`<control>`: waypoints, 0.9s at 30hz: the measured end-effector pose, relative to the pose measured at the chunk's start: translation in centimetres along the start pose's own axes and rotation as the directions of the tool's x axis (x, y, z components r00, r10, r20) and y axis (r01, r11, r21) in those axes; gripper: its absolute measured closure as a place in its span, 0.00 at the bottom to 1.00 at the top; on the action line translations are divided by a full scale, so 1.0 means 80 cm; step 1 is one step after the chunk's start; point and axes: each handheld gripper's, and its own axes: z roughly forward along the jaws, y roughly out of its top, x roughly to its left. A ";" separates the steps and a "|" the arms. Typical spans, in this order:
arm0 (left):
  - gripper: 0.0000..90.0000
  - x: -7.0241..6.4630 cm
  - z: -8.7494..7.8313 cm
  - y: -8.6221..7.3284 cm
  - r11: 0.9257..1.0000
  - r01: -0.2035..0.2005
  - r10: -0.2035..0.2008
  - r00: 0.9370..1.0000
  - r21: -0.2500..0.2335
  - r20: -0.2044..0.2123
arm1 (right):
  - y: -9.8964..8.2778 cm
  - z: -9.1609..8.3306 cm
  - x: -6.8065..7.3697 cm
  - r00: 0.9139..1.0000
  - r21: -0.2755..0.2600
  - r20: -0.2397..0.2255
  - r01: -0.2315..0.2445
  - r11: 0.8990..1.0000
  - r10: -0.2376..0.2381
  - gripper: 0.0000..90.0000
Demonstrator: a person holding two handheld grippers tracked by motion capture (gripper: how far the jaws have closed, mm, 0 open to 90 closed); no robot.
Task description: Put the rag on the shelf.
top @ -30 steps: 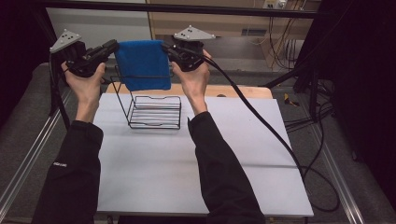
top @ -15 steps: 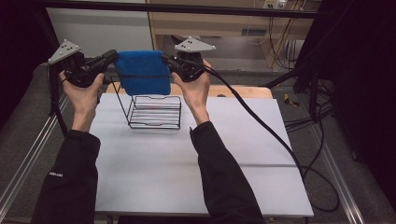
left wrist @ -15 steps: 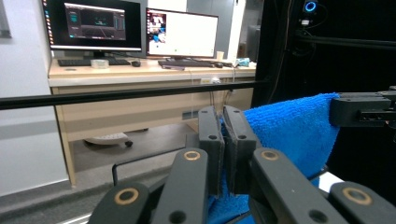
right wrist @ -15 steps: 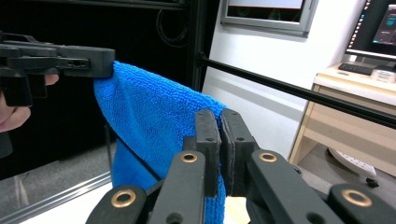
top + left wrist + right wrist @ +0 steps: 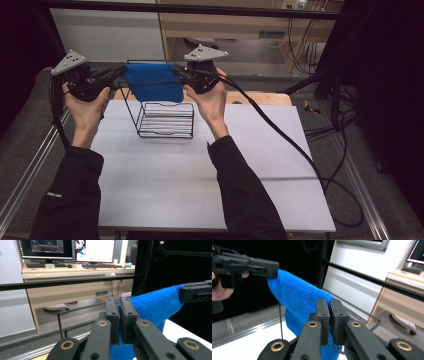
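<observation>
Blue cloth (image 5: 152,81) hung stretched in the air above a black wire rack (image 5: 162,119) on the white desk (image 5: 210,185). We saw the left gripper (image 5: 118,74) and right gripper (image 5: 178,71) each clamped on a top corner.

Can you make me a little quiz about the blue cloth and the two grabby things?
1. True or false: the blue microfiber cloth lies flat on the white table.
2. What stands under the cloth? A) black wire rack B) a bowl C) a box
3. Fill in: the left tool and right tool each pinch one ____ of the cloth.

Key: 1 false, it is held up in the air; 2 A; 3 end.
</observation>
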 end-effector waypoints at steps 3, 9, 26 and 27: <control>0.95 0.000 -0.001 -0.004 1.000 0.009 -0.010 1.000 0.029 0.006 | -0.002 0.000 0.002 1.000 0.034 -0.008 0.005 0.999 -0.005 0.96; 0.94 -0.001 -0.006 -0.015 0.998 0.005 -0.005 1.000 0.067 0.009 | -0.006 0.000 0.007 1.000 0.069 -0.023 0.022 0.997 -0.020 0.96; 0.89 0.000 -0.020 0.007 0.994 0.039 -0.043 0.999 0.106 0.028 | -0.026 0.003 0.011 0.997 0.127 -0.065 0.059 0.990 -0.051 0.96; 0.89 -0.001 -0.019 0.009 0.993 0.036 -0.040 0.999 0.115 0.027 | -0.026 0.003 0.011 0.996 0.131 -0.069 0.063 0.989 -0.054 0.95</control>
